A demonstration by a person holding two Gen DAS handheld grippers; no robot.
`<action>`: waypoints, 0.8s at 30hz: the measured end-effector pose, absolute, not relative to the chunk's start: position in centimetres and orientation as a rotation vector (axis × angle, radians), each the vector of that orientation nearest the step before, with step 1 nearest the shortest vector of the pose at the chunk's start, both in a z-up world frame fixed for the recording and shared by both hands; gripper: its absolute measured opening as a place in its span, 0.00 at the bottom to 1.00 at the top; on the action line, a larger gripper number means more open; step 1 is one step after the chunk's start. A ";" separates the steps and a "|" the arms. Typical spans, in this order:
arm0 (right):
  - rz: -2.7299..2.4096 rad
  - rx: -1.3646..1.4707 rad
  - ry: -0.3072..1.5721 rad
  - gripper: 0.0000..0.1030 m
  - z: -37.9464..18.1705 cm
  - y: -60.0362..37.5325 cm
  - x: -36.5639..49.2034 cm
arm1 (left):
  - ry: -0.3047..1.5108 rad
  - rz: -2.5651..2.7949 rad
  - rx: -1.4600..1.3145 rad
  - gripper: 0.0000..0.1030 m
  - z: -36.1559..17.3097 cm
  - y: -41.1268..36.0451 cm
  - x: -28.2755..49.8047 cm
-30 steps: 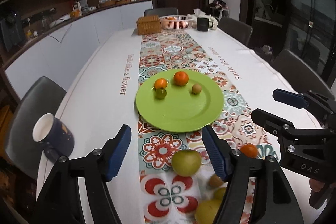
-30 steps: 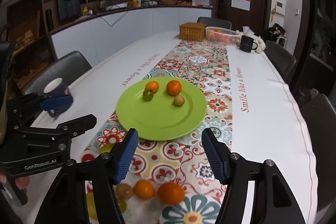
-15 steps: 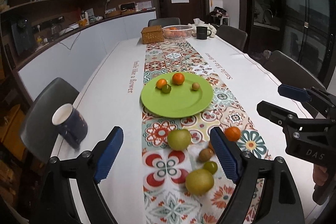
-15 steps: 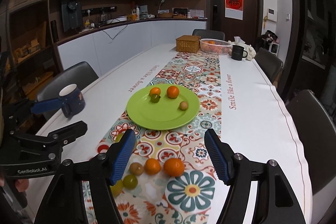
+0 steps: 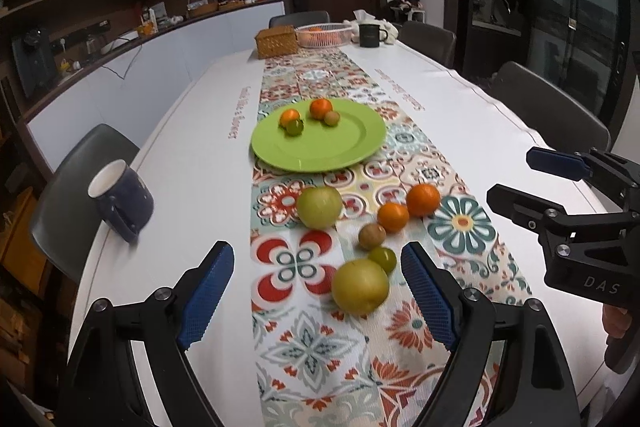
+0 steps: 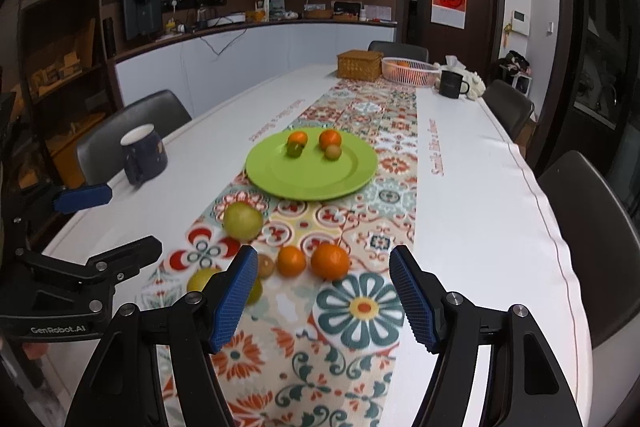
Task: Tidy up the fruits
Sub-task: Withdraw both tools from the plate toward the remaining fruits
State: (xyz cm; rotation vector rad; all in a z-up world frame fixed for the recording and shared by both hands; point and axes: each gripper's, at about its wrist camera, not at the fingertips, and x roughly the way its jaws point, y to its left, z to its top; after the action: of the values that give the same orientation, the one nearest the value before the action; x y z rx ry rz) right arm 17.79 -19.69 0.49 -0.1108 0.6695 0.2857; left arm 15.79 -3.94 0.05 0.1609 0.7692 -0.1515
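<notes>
Both grippers have pulled back toward me since the earlier frames, so the loose fruit that sat under the fingers now lies out ahead of them. Largest first: the long desk [image 5: 192, 163] carries a patterned runner [image 5: 320, 331] down its middle, and the green plate [image 5: 320, 155] sits on it, mid-desk, holding four small fruits at its far edge. A dark blue mug [image 5: 120, 201] stands near the left edge. On the runner, near of the plate, lie two yellow-green pears [image 5: 319, 207], two oranges [image 5: 423, 199], a brown fruit [image 5: 372, 235] and a small green fruit [image 5: 384, 258]. My left gripper [image 5: 318, 301] is spread wide and holds nothing. My right gripper [image 6: 322, 297] is parted about halfway, also holding nothing.
</notes>
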 end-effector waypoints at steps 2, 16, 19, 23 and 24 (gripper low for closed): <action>0.290 -0.118 0.685 0.67 -0.1 -19.6 17.7 | 0.781 -0.154 0.159 0.84 -0.5 -4.0 15.6; 0.335 -0.243 0.809 0.67 -4.2 -19.4 19.9 | 0.921 -0.168 0.182 0.83 -5.8 -5.2 17.5; 0.348 -0.268 0.845 0.67 -5.1 -19.2 21.1 | 0.939 -0.178 0.187 0.83 -6.6 -5.4 18.2; 0.370 -0.323 0.865 0.67 -6.0 -18.6 22.6 | 0.964 -0.195 0.173 0.83 -7.3 -5.5 19.1; 0.374 -0.331 0.871 0.66 -6.2 -18.4 22.9 | 0.970 -0.199 0.166 0.83 -7.5 -5.4 19.3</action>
State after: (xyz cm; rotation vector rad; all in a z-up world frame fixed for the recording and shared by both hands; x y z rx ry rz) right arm 22.91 -18.39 -6.21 -0.3308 0.8705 0.3742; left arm 19.31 -5.44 -7.45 0.1663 0.9696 -0.1989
